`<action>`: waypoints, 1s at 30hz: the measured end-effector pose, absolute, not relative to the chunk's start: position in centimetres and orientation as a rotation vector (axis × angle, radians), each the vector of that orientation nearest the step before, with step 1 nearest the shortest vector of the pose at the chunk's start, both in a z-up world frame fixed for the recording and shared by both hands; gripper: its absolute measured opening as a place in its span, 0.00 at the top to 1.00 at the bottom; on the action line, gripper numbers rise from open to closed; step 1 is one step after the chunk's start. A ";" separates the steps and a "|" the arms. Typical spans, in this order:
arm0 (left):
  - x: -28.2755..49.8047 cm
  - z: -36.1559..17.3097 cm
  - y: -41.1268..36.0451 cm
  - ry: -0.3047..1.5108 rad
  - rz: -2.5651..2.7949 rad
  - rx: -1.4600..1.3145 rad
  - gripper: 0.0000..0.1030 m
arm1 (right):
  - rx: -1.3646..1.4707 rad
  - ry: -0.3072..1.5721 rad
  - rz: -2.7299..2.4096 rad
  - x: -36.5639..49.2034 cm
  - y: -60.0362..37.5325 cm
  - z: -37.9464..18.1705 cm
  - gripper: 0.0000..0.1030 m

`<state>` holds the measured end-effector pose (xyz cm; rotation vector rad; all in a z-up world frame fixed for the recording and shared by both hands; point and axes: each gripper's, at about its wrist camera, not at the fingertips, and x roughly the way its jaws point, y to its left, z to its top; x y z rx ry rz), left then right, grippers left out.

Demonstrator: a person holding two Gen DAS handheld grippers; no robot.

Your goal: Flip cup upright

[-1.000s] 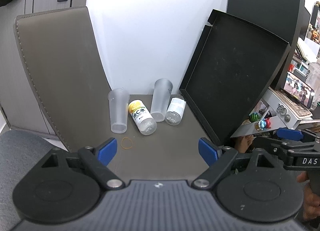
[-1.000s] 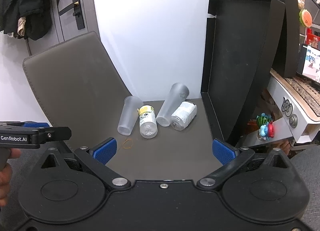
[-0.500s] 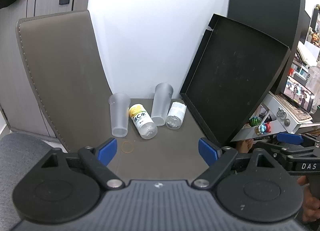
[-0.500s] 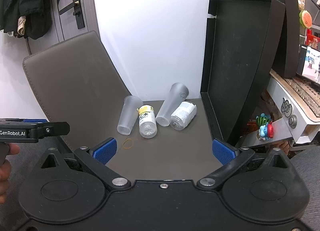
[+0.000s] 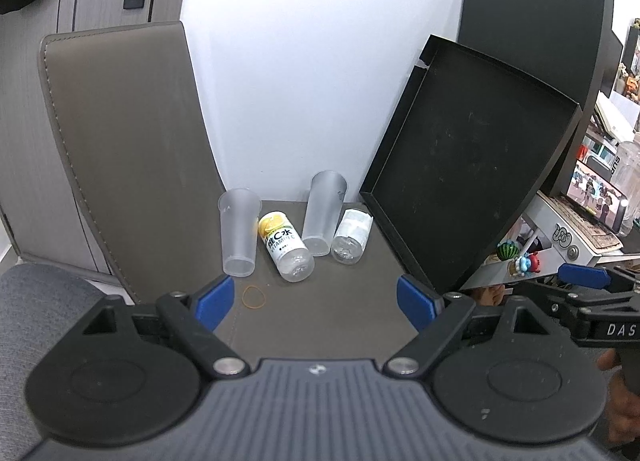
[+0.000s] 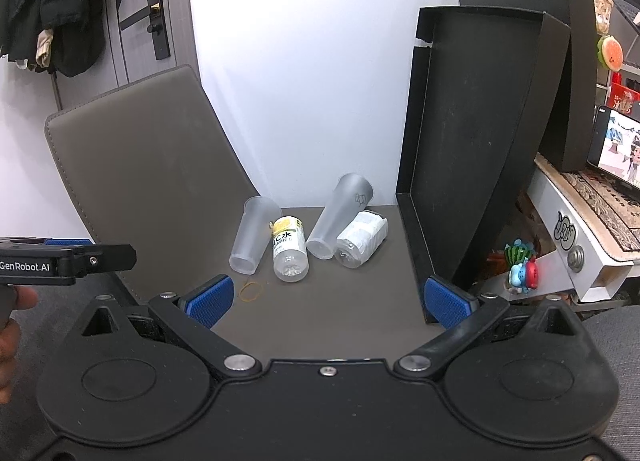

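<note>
1. Two frosted translucent plastic cups, left cup (image 5: pixel 239 232) and right cup (image 5: pixel 323 212), lie on the dark brown surface (image 5: pixel 320 313) near the white wall.
2. A yellow-capped clear bottle (image 5: pixel 285 246) lies between them.
3. The left hand-held gripper (image 5: pixel 312 299) and the right hand-held gripper (image 6: pixel 328 301) have jaws spread wide, holding nothing.
</note>
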<state>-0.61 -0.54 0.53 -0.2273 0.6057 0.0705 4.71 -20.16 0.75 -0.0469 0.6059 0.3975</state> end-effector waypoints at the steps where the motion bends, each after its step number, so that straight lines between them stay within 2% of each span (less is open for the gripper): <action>1: -0.6 0.5 -0.6 0.605 0.071 -0.225 0.15 | -0.046 0.607 0.398 4.7 -20.2 0.7 0.00; 30: -0.2 0.3 -0.3 0.621 0.071 -0.233 0.15 | -0.037 0.606 0.396 4.7 -20.3 0.6 0.00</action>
